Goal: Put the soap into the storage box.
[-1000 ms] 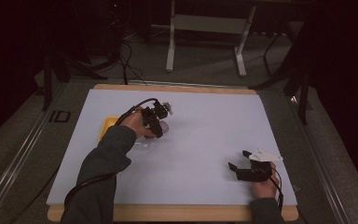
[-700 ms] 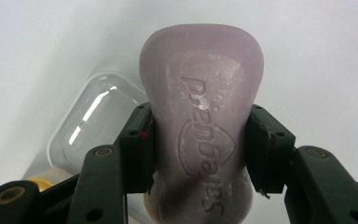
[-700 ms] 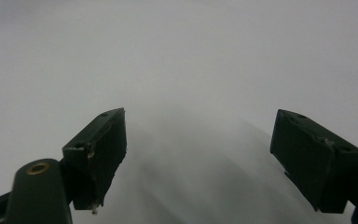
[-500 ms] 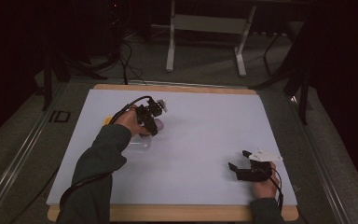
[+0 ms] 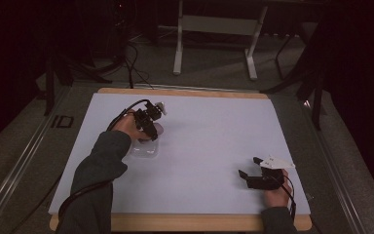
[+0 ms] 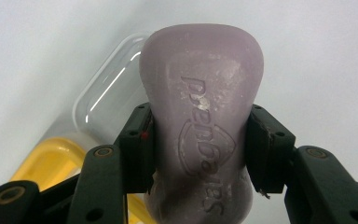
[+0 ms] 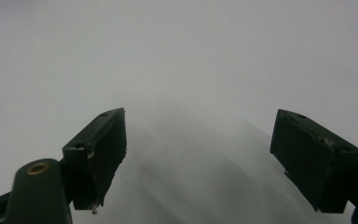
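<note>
**A:** Start with the big picture. Where does the work sit on the white table [image 5: 209, 146]?

**B:** Toward its left side. The left gripper [image 5: 152, 127] hangs just above a clear plastic lid [image 5: 143, 148] that lies flat on the table. The right gripper [image 5: 253, 175] rests near the front right corner, well apart from all of that.

**A:** So the left hand is the nearer one?

**B:** By far. It already has the thing: a pale purple bar of soap [image 6: 200, 121], clamped across its narrow waist between the two black jaws. The right gripper's jaws stand wide apart with nothing between them, just bare table ahead.

**A:** How does the soap lie in the grip?

**B:** Its long axis runs straight out along the jaws, away from the gripper, with the rounded far end sticking well past the pads [image 6: 140, 149]. The embossed face looks up at the camera.

**A:** And what lies beneath it?

**B:** In the left gripper view the clear lid [image 6: 107, 100] shows behind and to the left of the soap, and a yellow tray [image 6: 51, 161] peeks out lower left, partly under that lid. I'd judge the soap belongs in that tray, so the coming move turns on carrying it back toward the gripper's own left.
</note>
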Demonstrator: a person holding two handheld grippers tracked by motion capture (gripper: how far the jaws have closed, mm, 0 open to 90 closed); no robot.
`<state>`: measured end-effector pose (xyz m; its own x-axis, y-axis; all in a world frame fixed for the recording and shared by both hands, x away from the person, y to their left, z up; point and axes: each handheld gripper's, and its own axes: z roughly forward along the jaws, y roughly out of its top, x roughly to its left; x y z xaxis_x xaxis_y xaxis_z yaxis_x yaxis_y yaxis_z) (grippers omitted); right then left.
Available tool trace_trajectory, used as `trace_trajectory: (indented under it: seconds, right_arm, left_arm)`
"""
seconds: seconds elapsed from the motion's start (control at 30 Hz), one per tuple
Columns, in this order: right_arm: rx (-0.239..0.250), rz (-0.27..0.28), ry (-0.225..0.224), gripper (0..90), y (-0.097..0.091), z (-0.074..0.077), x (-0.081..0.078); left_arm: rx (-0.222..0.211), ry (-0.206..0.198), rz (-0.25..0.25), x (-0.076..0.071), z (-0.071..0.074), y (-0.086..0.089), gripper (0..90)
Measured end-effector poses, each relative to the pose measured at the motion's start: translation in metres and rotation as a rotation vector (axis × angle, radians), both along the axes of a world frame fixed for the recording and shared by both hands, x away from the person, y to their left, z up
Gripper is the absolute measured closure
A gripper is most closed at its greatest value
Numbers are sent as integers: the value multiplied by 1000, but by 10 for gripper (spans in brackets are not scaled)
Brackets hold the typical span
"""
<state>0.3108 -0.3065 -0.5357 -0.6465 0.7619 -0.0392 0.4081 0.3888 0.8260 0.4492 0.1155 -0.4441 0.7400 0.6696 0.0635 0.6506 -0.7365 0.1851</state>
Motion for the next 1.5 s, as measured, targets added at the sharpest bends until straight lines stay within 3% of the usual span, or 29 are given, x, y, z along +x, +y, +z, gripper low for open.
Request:
trace_trajectory:
  seconds: [1.5]
  right_arm:
    - [0, -1, -1, 181, 0, 0, 0]
  left_arm:
    - [20, -15, 257, 3, -2, 54, 502]
